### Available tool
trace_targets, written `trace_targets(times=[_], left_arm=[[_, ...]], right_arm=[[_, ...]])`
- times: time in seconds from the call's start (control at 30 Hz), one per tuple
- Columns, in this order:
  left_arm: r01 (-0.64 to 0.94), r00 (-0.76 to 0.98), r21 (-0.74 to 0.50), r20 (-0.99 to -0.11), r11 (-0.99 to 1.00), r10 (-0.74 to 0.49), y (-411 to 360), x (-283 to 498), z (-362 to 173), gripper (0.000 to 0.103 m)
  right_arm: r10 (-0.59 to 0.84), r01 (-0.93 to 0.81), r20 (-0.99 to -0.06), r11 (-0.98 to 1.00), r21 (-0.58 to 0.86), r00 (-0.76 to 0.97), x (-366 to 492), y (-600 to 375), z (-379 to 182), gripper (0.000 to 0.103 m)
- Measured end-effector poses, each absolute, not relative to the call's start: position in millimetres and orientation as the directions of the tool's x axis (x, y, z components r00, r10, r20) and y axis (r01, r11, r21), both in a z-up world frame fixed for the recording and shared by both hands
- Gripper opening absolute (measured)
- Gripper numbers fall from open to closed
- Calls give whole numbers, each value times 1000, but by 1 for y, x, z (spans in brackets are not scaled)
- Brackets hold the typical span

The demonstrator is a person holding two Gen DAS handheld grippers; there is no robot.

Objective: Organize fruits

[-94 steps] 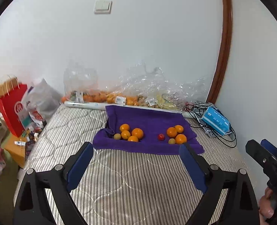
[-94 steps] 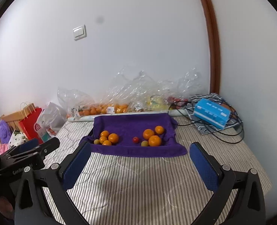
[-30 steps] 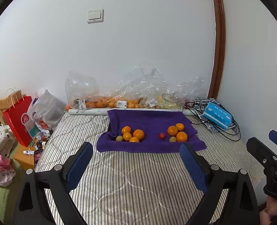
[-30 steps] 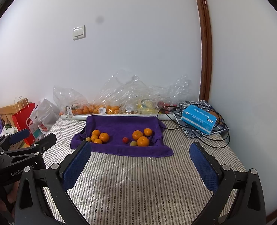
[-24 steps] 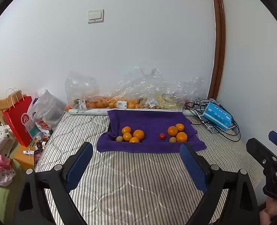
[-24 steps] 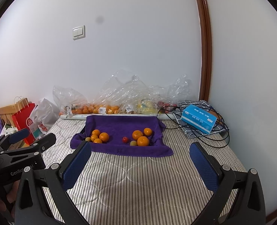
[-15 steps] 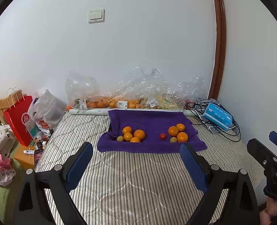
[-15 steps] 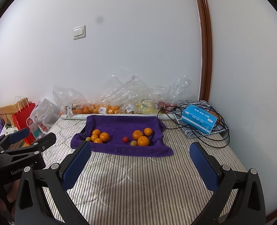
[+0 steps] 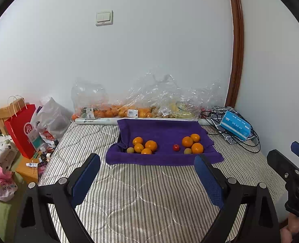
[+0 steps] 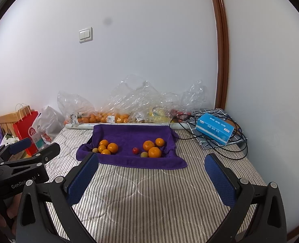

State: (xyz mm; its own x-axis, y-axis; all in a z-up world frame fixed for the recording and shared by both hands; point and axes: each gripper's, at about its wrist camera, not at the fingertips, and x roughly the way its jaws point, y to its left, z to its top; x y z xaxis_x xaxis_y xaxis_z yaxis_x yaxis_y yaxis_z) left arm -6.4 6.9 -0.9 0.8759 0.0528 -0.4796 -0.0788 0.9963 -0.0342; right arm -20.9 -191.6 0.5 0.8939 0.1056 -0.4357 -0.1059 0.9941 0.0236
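The left gripper (image 9: 147, 174) and right gripper (image 10: 151, 174) both hang wide open and empty above the striped mattress (image 9: 149, 192), well short of the fruit (a ready stance, by the look of it). Ahead, the purple towel (image 9: 161, 129) keeps the fruit from rolling: oranges (image 9: 151, 144) clustered left, another cluster right, a small red fruit (image 9: 176, 147) between them.

A striped bed (image 9: 149, 192) fills the lower frame. On it at centre lies a purple towel (image 9: 161, 129); clear bags (image 9: 149, 103) line the wall behind, cables (image 9: 250, 139) at right.
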Motion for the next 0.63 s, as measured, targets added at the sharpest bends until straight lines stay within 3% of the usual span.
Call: trace_targets(times=[0.63], left_arm=[[-85,879,-22,-472,996,65,11,-8,2,94]], right_arm=[[107,-110,-433,994,17,895,-23,-192,4,103]])
